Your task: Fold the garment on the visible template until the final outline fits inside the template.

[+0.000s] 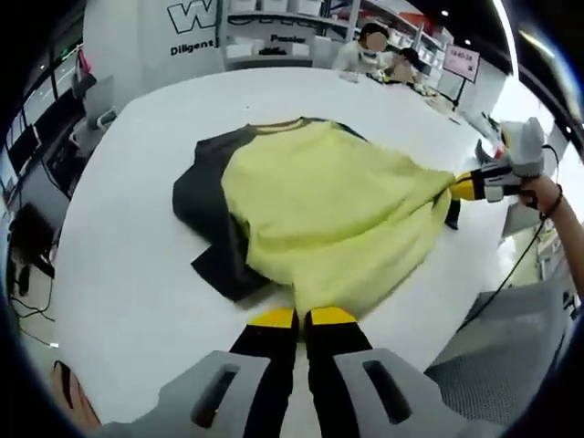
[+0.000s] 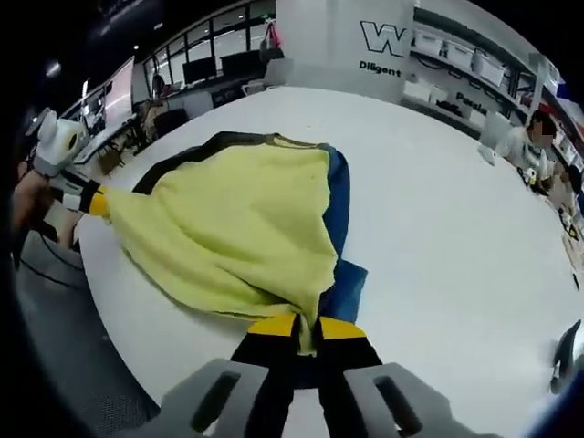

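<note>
On the round white table (image 1: 119, 274), left to right:
- Dark rectangular template sheet (image 1: 196, 196), at 9 o'clock under the cloth.
- Yellow-green soft fabric garment (image 1: 328, 210), centre, hem lifted.
- Left gripper (image 1: 303, 317), 6 o'clock, clamped on the hem.
- Right gripper (image 2: 307, 326), clamped on the other hem corner.

Risk, judged: uneven pulling could drag the garment off the template or slip a corner.

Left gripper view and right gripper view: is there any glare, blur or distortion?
Left gripper view: fisheye bends the white table edge, bright glare at upper right, yellow garment sharp. Right gripper view: same bending, background shelves soft, garment evenly lit, little shadow.
</note>
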A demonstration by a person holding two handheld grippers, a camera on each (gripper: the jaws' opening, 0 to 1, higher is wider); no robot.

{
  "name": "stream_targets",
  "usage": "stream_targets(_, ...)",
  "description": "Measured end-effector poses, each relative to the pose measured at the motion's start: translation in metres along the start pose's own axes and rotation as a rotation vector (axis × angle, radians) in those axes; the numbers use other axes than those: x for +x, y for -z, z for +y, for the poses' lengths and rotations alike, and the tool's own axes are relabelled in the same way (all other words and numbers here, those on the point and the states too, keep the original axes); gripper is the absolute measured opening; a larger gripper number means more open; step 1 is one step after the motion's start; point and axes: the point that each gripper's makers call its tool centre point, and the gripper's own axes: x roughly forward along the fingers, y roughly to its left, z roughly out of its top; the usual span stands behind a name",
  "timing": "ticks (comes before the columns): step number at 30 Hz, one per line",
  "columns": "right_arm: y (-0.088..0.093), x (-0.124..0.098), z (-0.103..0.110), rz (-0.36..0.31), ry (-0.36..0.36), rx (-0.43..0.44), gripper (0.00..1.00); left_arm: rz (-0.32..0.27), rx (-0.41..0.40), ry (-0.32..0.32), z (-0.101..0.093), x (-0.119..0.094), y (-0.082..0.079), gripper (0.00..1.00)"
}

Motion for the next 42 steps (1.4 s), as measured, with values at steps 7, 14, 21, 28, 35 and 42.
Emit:
stream_targets(7, 0.009, -0.002, -0.016, 0.003, 0.065, 0.086, 0.23, -0.031, -0.043, -0.047, 0.014, 0.010, -0.014, 0.02)
stream_targets(14, -0.006, -0.025, -0.007, -0.096, 0.022, 0.119, 0.19, -0.039, -0.050, -0.063, 0.016, 0.016, -0.025, 0.02)
stream_targets(21, -0.007, -0.032, 0.021, -0.109, -0.042, 0.103, 0.19, -0.037, -0.052, -0.068, 0.018, 0.018, -0.030, 0.02)
stream_targets(28, 0.018, -0.008, 0.042, -0.044, -0.074, 0.115, 0.25, -0.027, -0.049, -0.071, 0.018, 0.018, -0.033, 0.02)
stream_targets(35, 0.033, 0.011, 0.045, -0.008, -0.048, 0.133, 0.26, -0.017, -0.053, -0.069, 0.018, 0.018, -0.030, 0.02)
stream_targets(42, 0.029, 0.016, 0.035, -0.033, 0.007, 0.126, 0.15, -0.011, -0.058, -0.062, 0.018, 0.017, -0.026, 0.02)
